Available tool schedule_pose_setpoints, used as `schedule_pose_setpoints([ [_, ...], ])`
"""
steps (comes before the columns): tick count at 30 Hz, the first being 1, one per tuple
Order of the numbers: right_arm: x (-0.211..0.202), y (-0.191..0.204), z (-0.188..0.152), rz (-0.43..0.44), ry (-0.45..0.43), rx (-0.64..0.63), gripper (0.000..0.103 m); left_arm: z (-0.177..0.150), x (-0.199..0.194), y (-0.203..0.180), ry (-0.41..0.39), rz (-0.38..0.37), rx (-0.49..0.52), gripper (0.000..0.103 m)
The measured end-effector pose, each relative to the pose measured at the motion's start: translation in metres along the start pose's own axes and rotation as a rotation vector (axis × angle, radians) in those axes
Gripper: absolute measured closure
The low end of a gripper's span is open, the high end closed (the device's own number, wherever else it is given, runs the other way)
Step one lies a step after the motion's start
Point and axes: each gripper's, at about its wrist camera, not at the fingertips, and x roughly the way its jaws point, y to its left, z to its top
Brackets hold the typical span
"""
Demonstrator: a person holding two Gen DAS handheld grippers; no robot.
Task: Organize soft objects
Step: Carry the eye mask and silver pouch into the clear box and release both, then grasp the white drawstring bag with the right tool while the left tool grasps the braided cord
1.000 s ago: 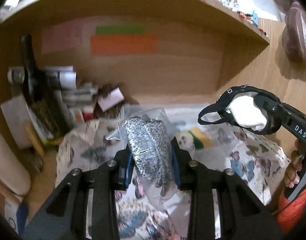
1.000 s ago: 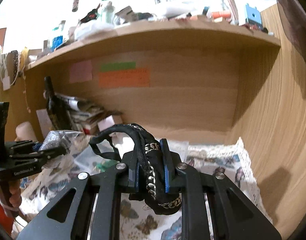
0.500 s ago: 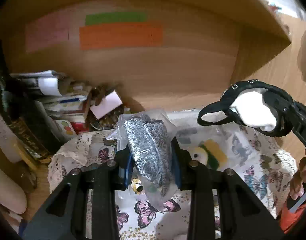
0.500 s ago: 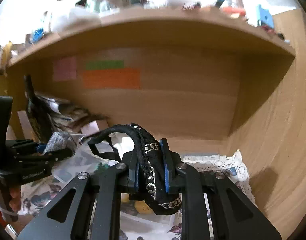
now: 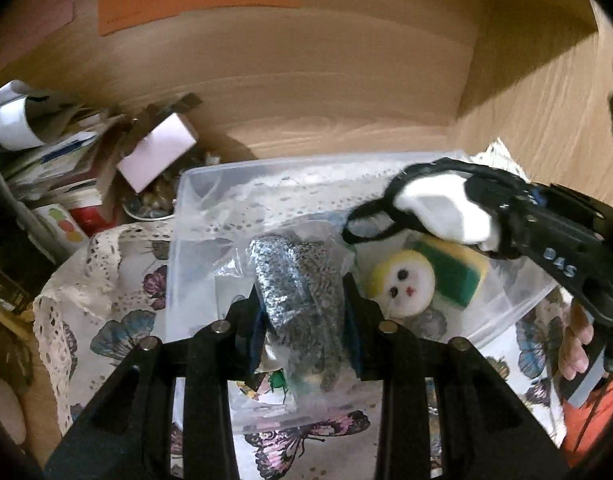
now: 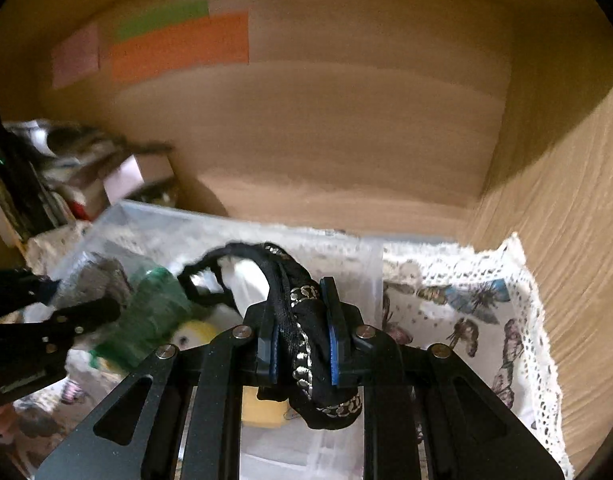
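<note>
My left gripper (image 5: 304, 320) is shut on a clear bag of silver steel-wool scourers (image 5: 300, 280) and holds it over a clear plastic bin (image 5: 194, 208). My right gripper (image 6: 300, 336) is shut on a black-and-white padded fabric piece with silver trim (image 6: 302, 320); in the left wrist view that piece (image 5: 446, 208) hangs over the bin's right side. Inside the bin lie a round yellow-and-white face sponge (image 5: 400, 284) and a green-and-yellow sponge (image 5: 450, 270). The left gripper with its bag also shows at the left of the right wrist view (image 6: 66, 308).
The bin stands on a butterfly-print cloth with lace edging (image 5: 118, 320) in a wooden shelf alcove. Boxes, papers and a pale pink box (image 5: 158, 156) crowd the back left. The wooden side wall (image 6: 566, 240) is close on the right. Coloured paper strips (image 6: 178, 46) are stuck on the back wall.
Both grippers have moved forward and down into the alcove, now over the clear bin. The sponges and bin fill more of the views. Both grips are unchanged.
</note>
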Motion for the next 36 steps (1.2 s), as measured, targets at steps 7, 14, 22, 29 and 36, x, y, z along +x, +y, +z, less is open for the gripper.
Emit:
schedule_pose_setpoints([
  [7,0.019,0.011,-0.007,-0.006,0.069,-0.050,0.082,-0.005,0.009,-0.009,0.009,0.009,0.037,0.065],
  [14,0.020,0.013,-0.008,0.023,0.103,-0.056,0.057,-0.005,-0.007,-0.011,-0.023,0.014,0.049,0.036],
  [22,-0.023,0.011,0.000,0.016,-0.004,-0.058,0.045,-0.007,-0.043,-0.015,-0.131,0.071,0.068,0.028],
  [29,-0.069,0.013,0.003,0.051,-0.102,-0.061,0.036,-0.010,-0.091,-0.009,-0.253,0.103,0.025,0.009],
  [36,-0.117,0.022,-0.010,0.090,-0.201,-0.071,0.028,-0.032,-0.129,-0.003,-0.317,0.113,0.004,0.002],
])
